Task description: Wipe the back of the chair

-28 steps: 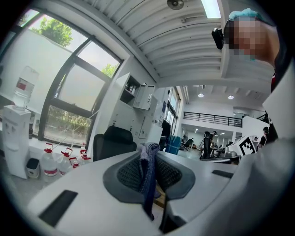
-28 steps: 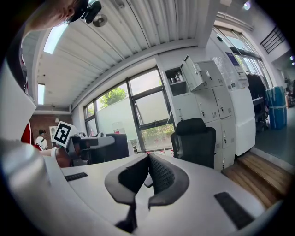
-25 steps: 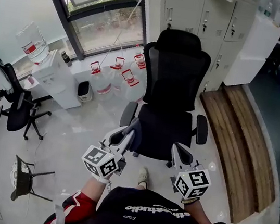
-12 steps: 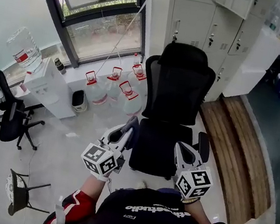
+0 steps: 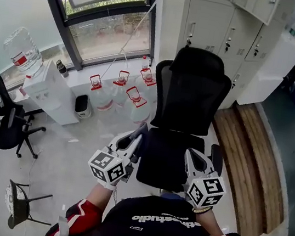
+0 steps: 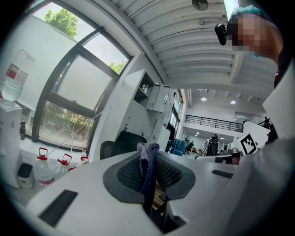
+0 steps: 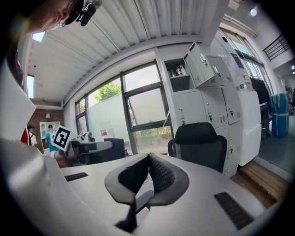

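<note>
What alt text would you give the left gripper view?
The left gripper has its jaws shut on a blue-grey cloth, which stands up between them. Beyond it is a black office chair, with water jugs below a large window at the left.

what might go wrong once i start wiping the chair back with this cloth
1. The cloth is pinched only as a narrow fold in the left gripper; dragging it across the backrest may pull it loose.
2. The seat lies between the person and the backrest, so a firm push could shove the chair toward the water jugs standing beside it.
</note>
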{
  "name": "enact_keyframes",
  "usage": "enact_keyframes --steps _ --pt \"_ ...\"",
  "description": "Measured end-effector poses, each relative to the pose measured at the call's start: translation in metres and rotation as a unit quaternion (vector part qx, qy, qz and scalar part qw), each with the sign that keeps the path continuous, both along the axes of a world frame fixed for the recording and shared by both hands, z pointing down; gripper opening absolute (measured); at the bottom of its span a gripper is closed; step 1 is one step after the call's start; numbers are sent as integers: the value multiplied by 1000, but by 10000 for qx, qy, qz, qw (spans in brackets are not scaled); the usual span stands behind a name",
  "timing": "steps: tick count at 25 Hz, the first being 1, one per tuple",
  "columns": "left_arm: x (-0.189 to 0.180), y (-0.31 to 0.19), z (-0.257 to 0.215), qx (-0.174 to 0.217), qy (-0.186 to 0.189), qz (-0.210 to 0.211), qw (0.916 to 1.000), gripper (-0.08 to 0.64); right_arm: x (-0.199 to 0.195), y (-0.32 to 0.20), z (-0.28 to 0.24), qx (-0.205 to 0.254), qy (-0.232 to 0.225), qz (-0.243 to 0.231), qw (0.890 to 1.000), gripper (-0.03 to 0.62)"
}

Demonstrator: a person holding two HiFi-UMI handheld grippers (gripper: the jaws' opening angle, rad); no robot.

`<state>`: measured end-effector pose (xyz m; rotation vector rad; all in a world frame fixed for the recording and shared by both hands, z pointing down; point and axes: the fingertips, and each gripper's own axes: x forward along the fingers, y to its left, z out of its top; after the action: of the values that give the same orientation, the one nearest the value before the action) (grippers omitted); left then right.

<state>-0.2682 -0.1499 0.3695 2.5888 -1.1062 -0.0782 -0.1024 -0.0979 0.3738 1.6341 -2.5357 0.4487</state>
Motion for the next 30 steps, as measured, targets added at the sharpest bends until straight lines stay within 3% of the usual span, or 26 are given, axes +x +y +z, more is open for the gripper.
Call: enact_keyframes --steps 12,21,30 --pt "21 -111 29 -19 -356 -322 9988 64 27 -99 8 -32 -96 -181 9998 15" --pt "62 -239 58 -62 -699 -412 9967 64 80 -181 30 -264 -43 -129 9996 15" --pt "73 -385 119 8 -1262 -944 9875 64 132 -249 56 -456 -10 -58 9989 15"
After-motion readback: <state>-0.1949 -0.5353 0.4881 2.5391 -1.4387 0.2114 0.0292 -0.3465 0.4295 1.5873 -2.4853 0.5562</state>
